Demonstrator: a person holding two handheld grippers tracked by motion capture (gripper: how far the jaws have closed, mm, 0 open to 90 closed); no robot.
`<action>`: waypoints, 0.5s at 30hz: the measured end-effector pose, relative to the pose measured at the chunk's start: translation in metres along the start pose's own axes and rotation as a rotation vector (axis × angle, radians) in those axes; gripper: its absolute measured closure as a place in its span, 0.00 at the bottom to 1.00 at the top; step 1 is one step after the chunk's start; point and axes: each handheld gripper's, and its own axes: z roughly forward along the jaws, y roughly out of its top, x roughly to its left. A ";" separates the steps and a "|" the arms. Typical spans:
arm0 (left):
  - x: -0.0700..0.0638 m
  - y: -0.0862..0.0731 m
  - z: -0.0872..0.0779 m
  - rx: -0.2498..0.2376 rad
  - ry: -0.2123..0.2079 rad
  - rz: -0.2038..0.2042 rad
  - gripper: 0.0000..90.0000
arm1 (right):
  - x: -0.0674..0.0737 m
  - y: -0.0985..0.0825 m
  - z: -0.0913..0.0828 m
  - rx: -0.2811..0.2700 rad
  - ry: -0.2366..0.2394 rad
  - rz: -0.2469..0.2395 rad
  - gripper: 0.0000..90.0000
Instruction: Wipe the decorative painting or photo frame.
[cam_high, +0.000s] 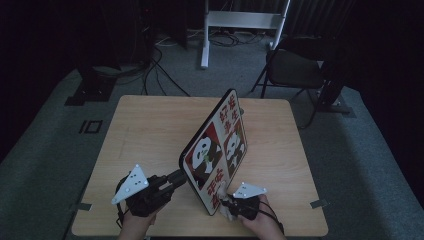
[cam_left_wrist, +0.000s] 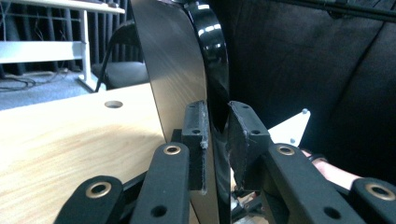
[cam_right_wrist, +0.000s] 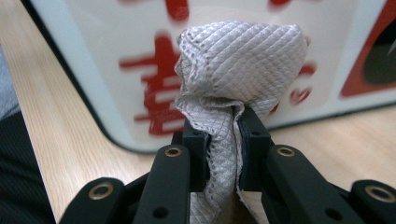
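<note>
Currently held tray (cam_high: 215, 150) upright on its edge on table (cam_high: 150, 130), printed panda face toward the right; left gripper (cam_left_wrist: 217, 140) clamped on its rim near the bottom corner. Right gripper (cam_right_wrist: 223, 154) closed on bunched grey cloth (cam_right_wrist: 240, 65), wad apparently pressed against tray face near the lower corner, contact hard to confirm
</note>
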 end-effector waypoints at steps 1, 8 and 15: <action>0.001 0.001 -0.002 -0.001 0.005 0.009 0.86 | 0.000 0.009 -0.005 -0.024 0.001 -0.007 0.85; 0.008 -0.001 -0.005 -0.010 0.024 -0.004 0.84 | 0.004 0.048 -0.027 -0.153 0.023 -0.038 0.85; 0.014 -0.003 0.000 0.014 0.045 -0.032 0.84 | 0.022 0.110 -0.064 -0.335 0.046 -0.127 0.85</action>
